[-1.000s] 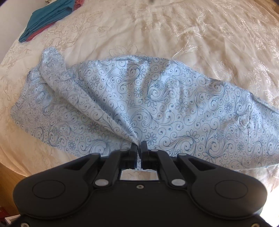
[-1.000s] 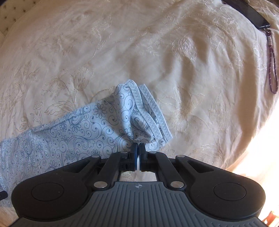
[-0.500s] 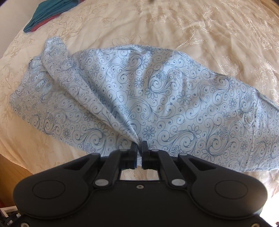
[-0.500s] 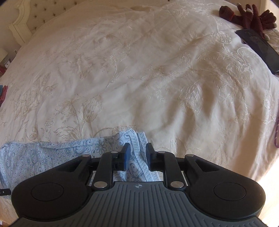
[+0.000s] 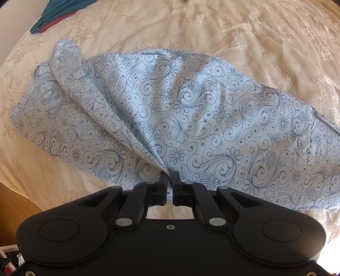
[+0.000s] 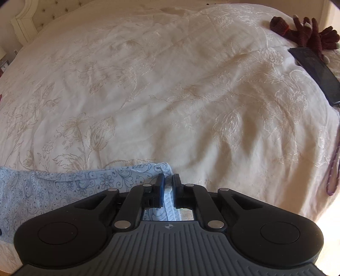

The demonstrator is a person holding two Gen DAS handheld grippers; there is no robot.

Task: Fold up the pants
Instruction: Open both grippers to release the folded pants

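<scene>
Light blue pants [image 5: 191,118] with a dark floral swirl print lie across the cream bedspread [image 5: 191,25]. My left gripper [image 5: 169,177] is shut on the near edge of the pants, with a diagonal fold running from it up to the far left. My right gripper [image 6: 169,180] has its jaws narrowly apart around the hemmed end of the pants [image 6: 106,182], which runs between the fingers; that end lies low at the left of the right wrist view.
Folded teal and red clothes [image 5: 57,12] lie at the far left of the bed. Dark red knit gloves [image 6: 306,31], a black phone [image 6: 316,72] and a purple cord [image 6: 333,169] lie at the right. A headboard [image 6: 25,23] stands at the far left.
My right gripper opened, let go of the hem, then narrowed around it again while the view tilted up over the bed. My left gripper kept its hold and moved closer over the pants.
</scene>
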